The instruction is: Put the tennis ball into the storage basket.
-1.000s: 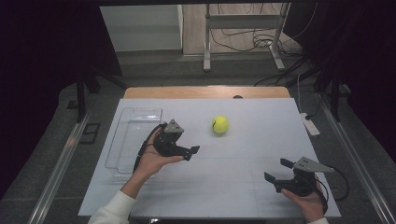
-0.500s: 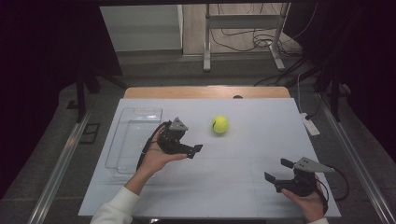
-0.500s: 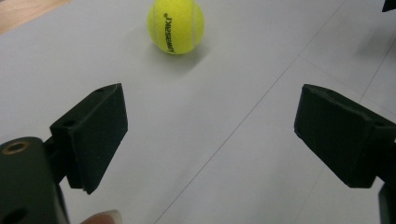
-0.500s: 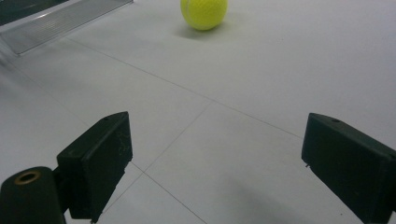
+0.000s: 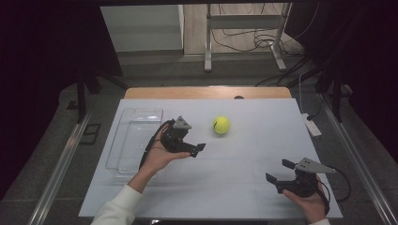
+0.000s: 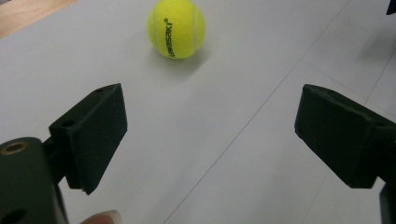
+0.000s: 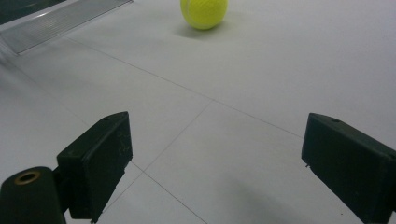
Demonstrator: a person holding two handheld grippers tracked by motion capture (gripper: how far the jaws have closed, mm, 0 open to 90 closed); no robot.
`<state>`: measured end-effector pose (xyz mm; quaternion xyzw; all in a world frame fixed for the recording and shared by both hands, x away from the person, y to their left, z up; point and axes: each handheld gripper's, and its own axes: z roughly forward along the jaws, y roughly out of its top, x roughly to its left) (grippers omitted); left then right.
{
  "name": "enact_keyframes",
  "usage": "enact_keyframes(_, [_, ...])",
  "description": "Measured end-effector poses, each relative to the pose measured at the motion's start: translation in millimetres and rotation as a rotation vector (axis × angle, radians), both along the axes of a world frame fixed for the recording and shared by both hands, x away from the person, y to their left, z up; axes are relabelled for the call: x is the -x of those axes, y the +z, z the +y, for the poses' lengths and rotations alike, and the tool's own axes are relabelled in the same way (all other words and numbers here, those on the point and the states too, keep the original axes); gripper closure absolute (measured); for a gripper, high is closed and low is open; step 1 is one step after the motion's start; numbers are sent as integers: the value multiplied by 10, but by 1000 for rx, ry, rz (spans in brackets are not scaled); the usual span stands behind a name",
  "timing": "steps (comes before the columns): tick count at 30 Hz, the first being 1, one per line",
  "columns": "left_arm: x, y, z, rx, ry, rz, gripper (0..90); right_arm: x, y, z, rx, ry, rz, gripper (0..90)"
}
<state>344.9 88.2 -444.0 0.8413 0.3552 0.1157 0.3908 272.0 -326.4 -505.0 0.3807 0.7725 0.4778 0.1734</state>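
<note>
A yellow tennis ball (image 5: 221, 125) rests on the white table top (image 5: 234, 187), a little behind the middle. My left gripper (image 5: 191, 140) hovers just left of it and is open, with its jaws wide apart and nothing between them. In the left gripper view the ball (image 6: 176, 28) lies ahead of the left gripper (image 6: 210, 116), a short way beyond the jaws. My right gripper (image 5: 279, 171) is near the front right corner, open and empty. The ball (image 7: 204, 11) lies far ahead of the right gripper (image 7: 215, 140) in its own view.
A clear plastic tray (image 5: 136, 138) lies at the table's left side, just behind my left hand, and its rim (image 7: 60, 18) appears far off in the right gripper view. A small white device (image 5: 310, 125) sits at the right edge. Bare wood (image 5: 206, 92) borders the back.
My left gripper has drifted slightly right, toward the ball. The right gripper and the ball have stayed put.
</note>
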Motion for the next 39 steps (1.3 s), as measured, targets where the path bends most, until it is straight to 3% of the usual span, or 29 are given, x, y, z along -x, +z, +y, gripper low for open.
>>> enact_keyframes(39, [-331, 27, -183, -42, 13, 30, 105, 2, -19, 9, 9, 2, 7, 90])
